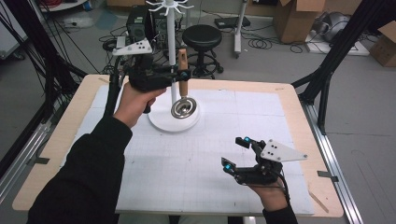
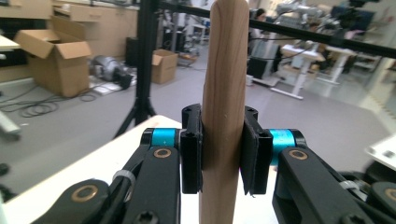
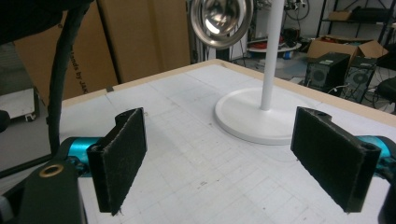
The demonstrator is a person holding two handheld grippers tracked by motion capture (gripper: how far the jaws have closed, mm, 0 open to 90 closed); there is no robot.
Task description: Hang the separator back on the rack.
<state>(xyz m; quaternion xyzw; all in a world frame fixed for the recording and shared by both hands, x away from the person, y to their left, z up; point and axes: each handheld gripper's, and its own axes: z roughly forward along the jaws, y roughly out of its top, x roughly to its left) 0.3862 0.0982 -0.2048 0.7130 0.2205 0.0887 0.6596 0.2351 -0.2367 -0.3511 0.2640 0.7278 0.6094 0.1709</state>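
Landmark is the white stand (image 1: 173, 112), round base on the gridded white mat (image 1: 196, 158), thin pole rising to hooks at the top; left gripper (image 1: 183, 74) sits just beside the pole on its right side, well above the base, jaws clamped on the wooden handle (image 1: 183, 70) of a ladle; in the left gripper view both black pads press flat against the handle (image 2: 223, 112), one on each side, handle upright between them and running past the pads above and below; ladle hangs handle-up, its shiny metal bowl (image 1: 183, 108) low, over the stand base, just in front of the pole; cannot tell whether the bowl touches the base; left hand (image 1: 135, 103) wraps the gripper's grip from below, to the left of the stand, forearm in a dark sleeve (image 1: 84, 172) angling up from the bottom left, grey plate on top of the gripper; right gripper (image 1: 236, 153) is well apart from the stand, toward the near right of the mat, low over it, jaws spread wide with nothing between them, pointing back toward the stand; right hand (image 1: 271, 189) holds it from below near the mat's front edge; in the right gripper view the two pads stand far apart, stand base (image 3: 254, 116) ahead between them, ladle bowl (image 3: 220, 21) hanging above the base left of the pole.
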